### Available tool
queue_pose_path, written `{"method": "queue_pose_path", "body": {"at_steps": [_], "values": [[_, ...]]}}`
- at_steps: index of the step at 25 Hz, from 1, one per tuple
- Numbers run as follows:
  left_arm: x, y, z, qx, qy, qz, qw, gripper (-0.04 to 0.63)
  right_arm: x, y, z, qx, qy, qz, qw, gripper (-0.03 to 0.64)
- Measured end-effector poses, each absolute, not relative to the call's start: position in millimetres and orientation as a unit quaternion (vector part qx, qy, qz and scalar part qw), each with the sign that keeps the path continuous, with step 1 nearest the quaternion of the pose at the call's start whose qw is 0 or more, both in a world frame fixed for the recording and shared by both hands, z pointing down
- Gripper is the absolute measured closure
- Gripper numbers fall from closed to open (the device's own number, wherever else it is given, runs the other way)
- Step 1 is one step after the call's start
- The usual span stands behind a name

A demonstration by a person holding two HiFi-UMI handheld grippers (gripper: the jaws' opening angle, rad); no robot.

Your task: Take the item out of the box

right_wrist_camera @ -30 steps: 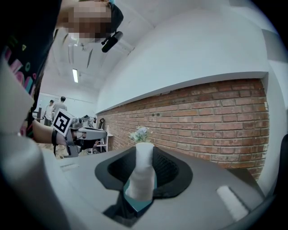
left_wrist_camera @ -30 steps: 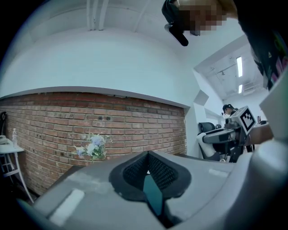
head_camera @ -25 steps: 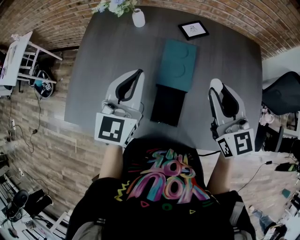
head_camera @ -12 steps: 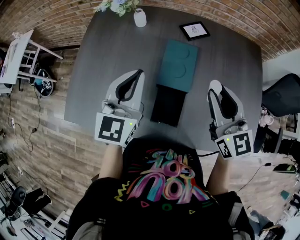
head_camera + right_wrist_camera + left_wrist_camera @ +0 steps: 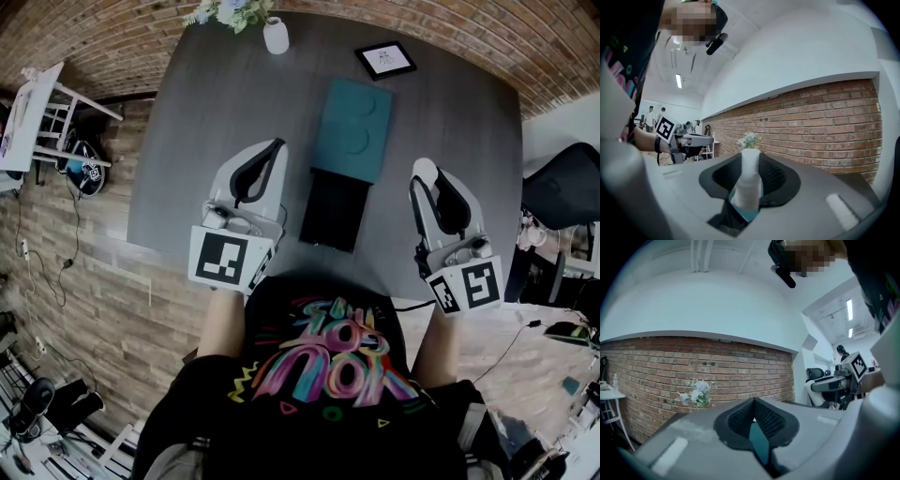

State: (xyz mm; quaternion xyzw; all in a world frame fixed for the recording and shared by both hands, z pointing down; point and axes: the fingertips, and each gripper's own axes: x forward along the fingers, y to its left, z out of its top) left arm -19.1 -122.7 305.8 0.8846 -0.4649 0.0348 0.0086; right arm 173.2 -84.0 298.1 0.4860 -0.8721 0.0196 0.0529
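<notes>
A teal box (image 5: 352,129) lies flat mid-table, and a black part (image 5: 335,208) adjoins its near end. My left gripper (image 5: 278,144) hovers to the left of the box, and in the left gripper view its tips (image 5: 753,405) meet, so it is shut on nothing. A sliver of the teal box (image 5: 759,442) shows behind them. To the right of the box, my right gripper (image 5: 425,169) stands open and empty. The right gripper view looks through its gap (image 5: 751,157) at a far white vase (image 5: 749,180).
The white vase (image 5: 277,36) with flowers (image 5: 231,11) and a small framed picture (image 5: 385,59) stand at the table's far edge. A black chair (image 5: 564,186) is off the right side. A white rack (image 5: 37,111) stands on the floor at left.
</notes>
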Motion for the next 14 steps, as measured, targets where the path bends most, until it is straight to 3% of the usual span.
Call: {"method": "queue_pose_path", "body": {"at_steps": [14], "values": [[-13.2,-116.8,320.4,0.889,-0.454,0.05,0.016,0.594,171.0,-76.8,314.8,0.486,-0.871,0.028,0.062,0.5]]}}
